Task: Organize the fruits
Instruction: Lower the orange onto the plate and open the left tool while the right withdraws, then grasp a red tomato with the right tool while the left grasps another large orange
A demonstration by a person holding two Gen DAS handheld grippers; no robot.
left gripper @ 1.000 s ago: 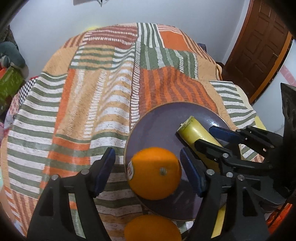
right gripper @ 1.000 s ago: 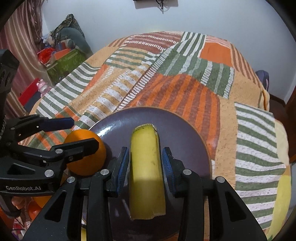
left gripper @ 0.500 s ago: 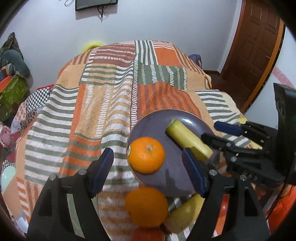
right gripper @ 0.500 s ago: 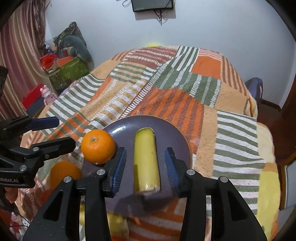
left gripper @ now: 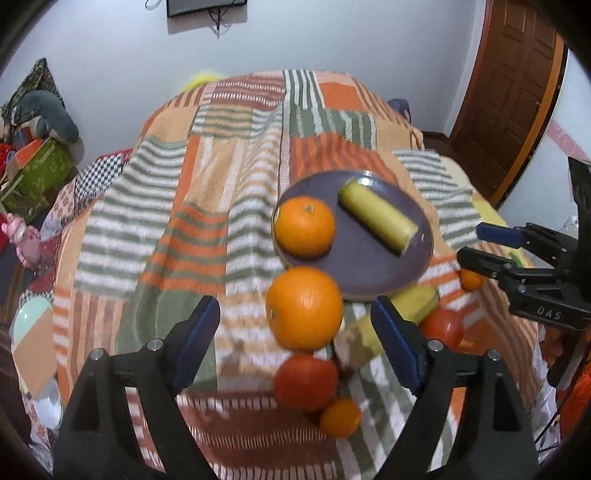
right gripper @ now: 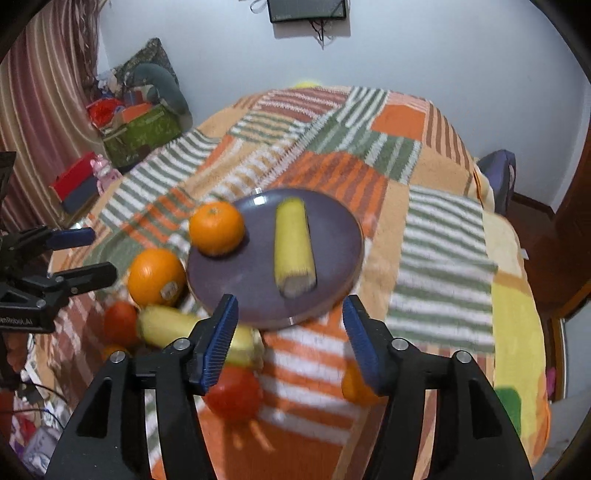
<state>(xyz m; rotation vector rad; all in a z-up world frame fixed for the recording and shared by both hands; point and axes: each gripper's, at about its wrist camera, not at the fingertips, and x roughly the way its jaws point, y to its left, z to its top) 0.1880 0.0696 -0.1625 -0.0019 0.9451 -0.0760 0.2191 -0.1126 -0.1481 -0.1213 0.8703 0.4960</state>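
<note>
Pale wall (right gripper: 424, 48) stood ahead of the claw, bearing a dark screen (right gripper: 308, 10); striped curtain (right gripper: 33, 110) left, wooden door (left gripper: 517, 85) right.

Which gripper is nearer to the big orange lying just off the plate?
Left. The left gripper is open with the big orange right between its fingertips. The right gripper, also open, hovers over the plate edge, off to the orange's side.

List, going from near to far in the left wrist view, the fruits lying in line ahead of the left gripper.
Small orange → red fruit → large orange → orange on the purple plate.
</note>
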